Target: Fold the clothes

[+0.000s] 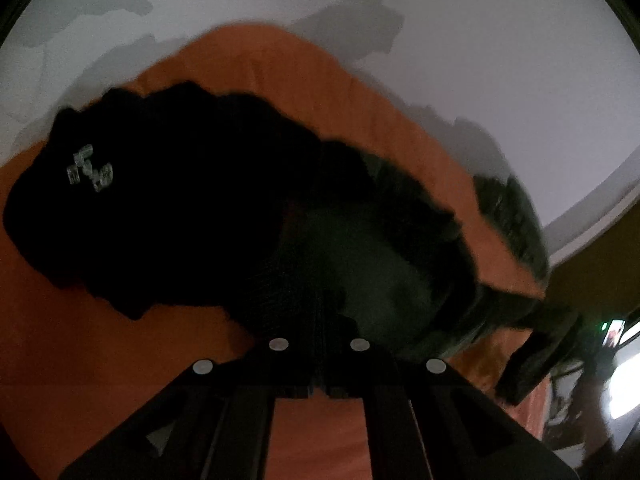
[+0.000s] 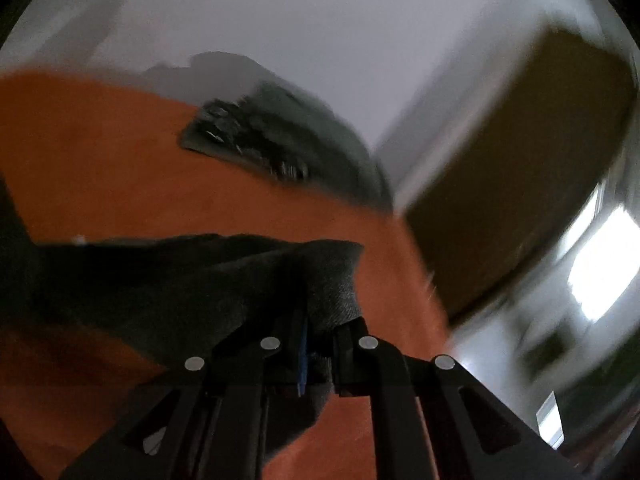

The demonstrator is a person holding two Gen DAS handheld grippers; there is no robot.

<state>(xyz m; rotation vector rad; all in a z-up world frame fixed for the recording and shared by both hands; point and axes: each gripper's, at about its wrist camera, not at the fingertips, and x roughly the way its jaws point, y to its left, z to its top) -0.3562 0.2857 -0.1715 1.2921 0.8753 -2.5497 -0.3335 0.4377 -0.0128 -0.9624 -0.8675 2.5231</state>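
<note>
A dark grey-green garment (image 1: 380, 256) hangs stretched over the orange bed sheet (image 1: 100, 360). My left gripper (image 1: 322, 320) is shut on one part of its edge, the fingertips buried in the cloth. In the right wrist view my right gripper (image 2: 320, 332) is shut on another edge of the same grey garment (image 2: 200, 280), which drapes off to the left. That right gripper (image 1: 532, 364) also shows low on the right of the left wrist view. A black garment (image 1: 140, 200) with a white logo lies crumpled on the sheet to the left.
A folded dark garment with a print (image 2: 280, 140) lies near the bed's far edge on the orange sheet (image 2: 100, 160). White wall stands behind it. Brown furniture (image 2: 520, 180) and a bright window (image 2: 600, 268) are on the right.
</note>
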